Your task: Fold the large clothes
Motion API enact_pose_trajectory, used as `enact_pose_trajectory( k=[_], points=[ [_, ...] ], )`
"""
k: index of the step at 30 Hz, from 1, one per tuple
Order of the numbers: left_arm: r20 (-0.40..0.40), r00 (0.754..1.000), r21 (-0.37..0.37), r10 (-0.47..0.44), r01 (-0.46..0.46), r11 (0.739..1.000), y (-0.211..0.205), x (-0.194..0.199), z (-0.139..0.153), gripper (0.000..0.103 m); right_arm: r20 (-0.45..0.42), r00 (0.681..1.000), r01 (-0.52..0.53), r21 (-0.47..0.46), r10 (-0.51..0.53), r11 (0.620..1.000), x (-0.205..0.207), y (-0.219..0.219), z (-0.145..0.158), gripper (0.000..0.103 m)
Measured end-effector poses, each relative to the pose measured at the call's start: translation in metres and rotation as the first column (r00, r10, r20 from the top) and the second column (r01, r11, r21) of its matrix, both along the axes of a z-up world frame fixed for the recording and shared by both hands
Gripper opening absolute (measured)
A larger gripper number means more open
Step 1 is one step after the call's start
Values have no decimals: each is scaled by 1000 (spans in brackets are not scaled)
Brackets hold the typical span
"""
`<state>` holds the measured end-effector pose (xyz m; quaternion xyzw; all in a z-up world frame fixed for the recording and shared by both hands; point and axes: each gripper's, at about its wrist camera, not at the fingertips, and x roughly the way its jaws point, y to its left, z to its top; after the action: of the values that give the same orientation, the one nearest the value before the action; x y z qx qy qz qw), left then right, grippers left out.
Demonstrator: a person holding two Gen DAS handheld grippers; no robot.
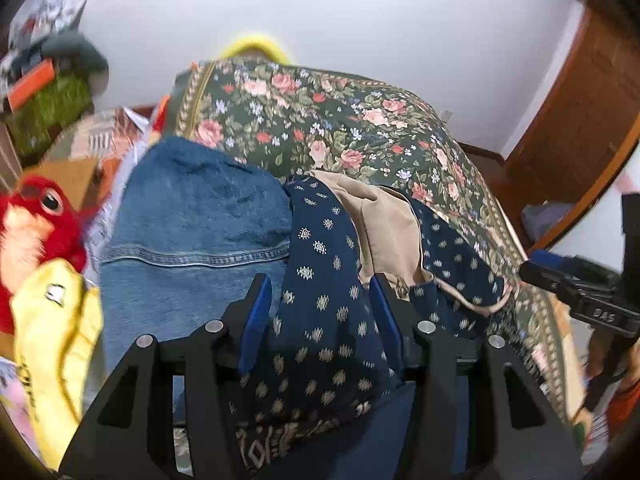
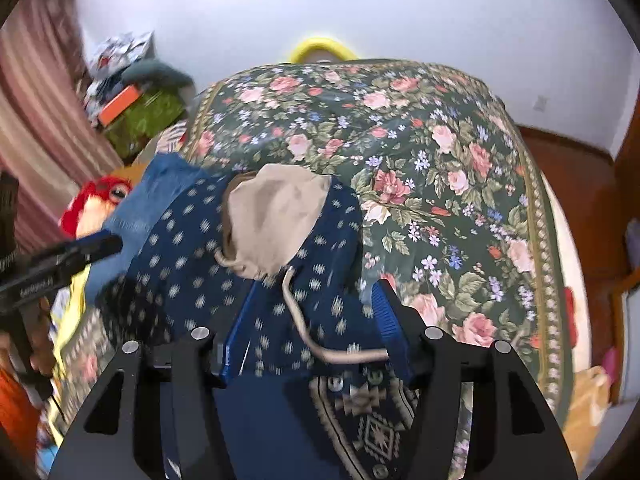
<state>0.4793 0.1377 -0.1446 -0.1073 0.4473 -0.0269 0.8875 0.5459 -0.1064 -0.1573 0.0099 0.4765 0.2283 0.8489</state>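
Note:
A navy patterned garment [image 1: 324,288] with a beige lining [image 1: 384,216] and drawstring lies bunched on the floral bedspread [image 1: 320,120]. My left gripper [image 1: 320,300] has its blue pads either side of a fold of the navy cloth, which runs between them. In the right wrist view the same garment [image 2: 192,264] shows its beige lining [image 2: 276,216] and a cord [image 2: 304,320]. My right gripper [image 2: 316,304] stands wide, with navy cloth and the cord between its pads. Each gripper shows in the other's view: the right one [image 1: 580,292], the left one [image 2: 60,260].
Folded blue denim [image 1: 192,216] lies left of the garment. A red plush bird [image 1: 36,216] and yellow cloth [image 1: 52,344] sit at the far left. Clutter and a green box [image 2: 140,116] stand by the wall. A wooden door [image 1: 580,100] is at right.

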Motion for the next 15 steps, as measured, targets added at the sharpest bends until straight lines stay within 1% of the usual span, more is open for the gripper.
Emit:
enact_pose_trajectory(
  k=[3,7,9,10,11,13,15],
  points=[
    [-26,1000,-60,16,-18,998,7,19,-11,51,-69,997,44,53,-41,998,26,1,-17,55],
    [-66,997,-157,40,-50,986,19,45,-32,50,-167,983,102,111,-82,989,55,3,-45,55],
    [-83,995,-204,54,-70,976,25,55,-41,50,-212,973,122,118,-95,986,66,5,-58,55],
    [-89,994,-224,57,-76,972,27,60,-46,50,-239,965,134,101,-106,986,73,7,-67,55],
    [-91,994,-227,62,-81,971,28,64,-50,50,-254,960,140,84,-114,987,79,9,-73,55],
    [-87,993,-221,78,-96,971,30,69,-54,46,-265,956,147,74,-123,986,88,11,-81,55],
    [-92,993,-223,78,-97,970,31,73,-58,37,-245,963,143,119,-110,983,90,13,-80,49]
  ],
)
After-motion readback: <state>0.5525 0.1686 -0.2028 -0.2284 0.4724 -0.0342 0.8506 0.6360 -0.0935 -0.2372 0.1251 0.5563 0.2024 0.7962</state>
